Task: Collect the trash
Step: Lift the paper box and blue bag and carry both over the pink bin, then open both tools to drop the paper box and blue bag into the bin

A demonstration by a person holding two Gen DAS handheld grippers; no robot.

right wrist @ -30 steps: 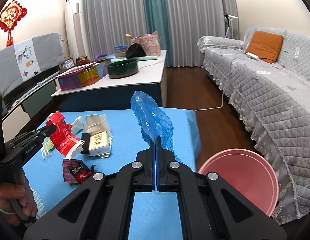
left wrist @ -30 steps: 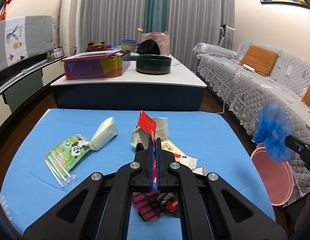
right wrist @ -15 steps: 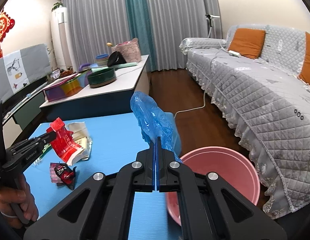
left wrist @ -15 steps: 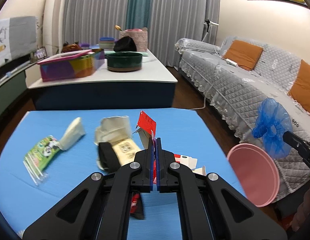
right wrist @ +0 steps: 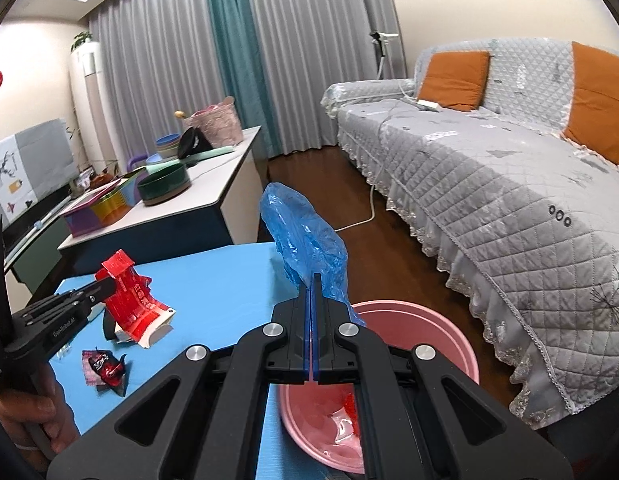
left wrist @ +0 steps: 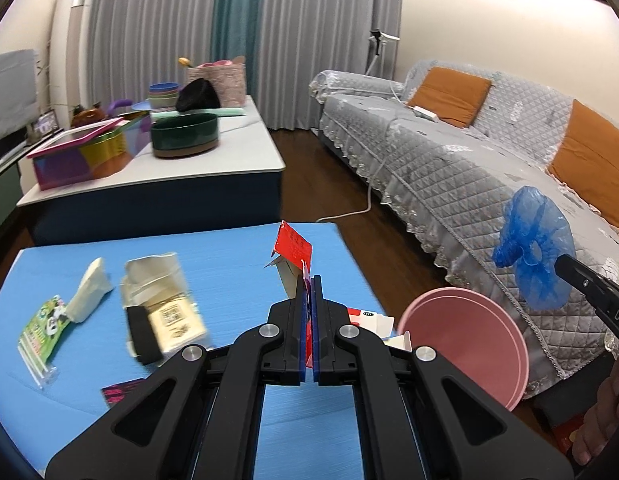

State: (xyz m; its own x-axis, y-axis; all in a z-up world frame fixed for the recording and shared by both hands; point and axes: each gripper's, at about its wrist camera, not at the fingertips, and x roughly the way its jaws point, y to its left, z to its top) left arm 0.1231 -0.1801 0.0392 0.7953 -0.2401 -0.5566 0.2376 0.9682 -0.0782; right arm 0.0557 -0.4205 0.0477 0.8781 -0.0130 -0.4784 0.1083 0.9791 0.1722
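Observation:
My left gripper point(left wrist: 308, 280) is shut on a red and white carton point(left wrist: 292, 249), held above the blue table point(left wrist: 229, 256); it also shows in the right wrist view point(right wrist: 131, 306). My right gripper point(right wrist: 312, 280) is shut on a crumpled blue plastic bag point(right wrist: 305, 240), held over the pink bin point(right wrist: 413, 328) beside the table. From the left wrist view the bag point(left wrist: 535, 248) hangs just above and beyond the bin point(left wrist: 469, 336). The bin holds some red and clear trash point(right wrist: 345, 412).
On the table lie a beige packet point(left wrist: 165, 312), a white wrapper point(left wrist: 89, 288), a green packet point(left wrist: 43, 326) and a dark red wrapper point(right wrist: 103, 368). A grey sofa point(right wrist: 509, 200) stands right. A white table point(left wrist: 213, 152) with bowls stands behind.
Both grippers have swung right toward the pink bin, each keeping its load. The blue bag now hangs over the bin's rim.

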